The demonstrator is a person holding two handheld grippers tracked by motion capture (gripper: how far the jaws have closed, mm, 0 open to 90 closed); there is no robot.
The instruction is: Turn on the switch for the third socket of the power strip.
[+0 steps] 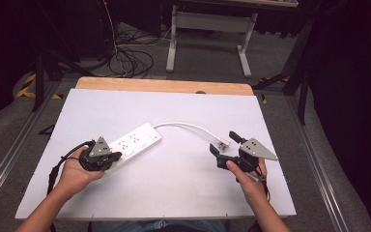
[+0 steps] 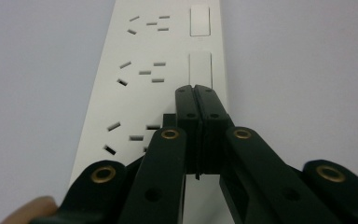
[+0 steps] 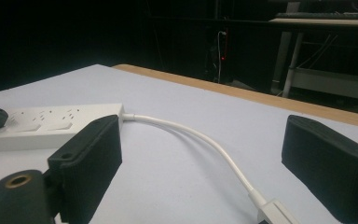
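We note a white power strip (image 1: 134, 140) lying flat and slantwise on the white worktop (image 1: 174, 183), left of the middle, one end toward the person's left hand (image 1: 75, 174).

Left gripper (image 1: 118, 155): held low over the near end of the strip. In the left gripper view its jaws are pressed together with no gap and nothing between them, tips over the strip's face just short of a rocker switch (image 2: 200, 70), beside the rows of socket slots. We cannot tell whether the tips touch the plastic.

A white cable (image 1: 188, 126) leaves the far end of the strip, arcs across the bare worktop and ends in a white plug (image 1: 223, 143) lying on the surface toward the right.

Right gripper (image 1: 222, 142): held by the right hand (image 1: 251, 181), jaws spread wide. In the right gripper view the plug (image 3: 275, 212) lies low between the two black pads, touching neither; nothing is grasped. The cable (image 3: 200, 140) curves back from it to the strip (image 3: 51, 122).

Beyond the worktop's wooden far edge (image 1: 164, 86), dark floor with loose cables and a grey desk frame (image 1: 207, 34).
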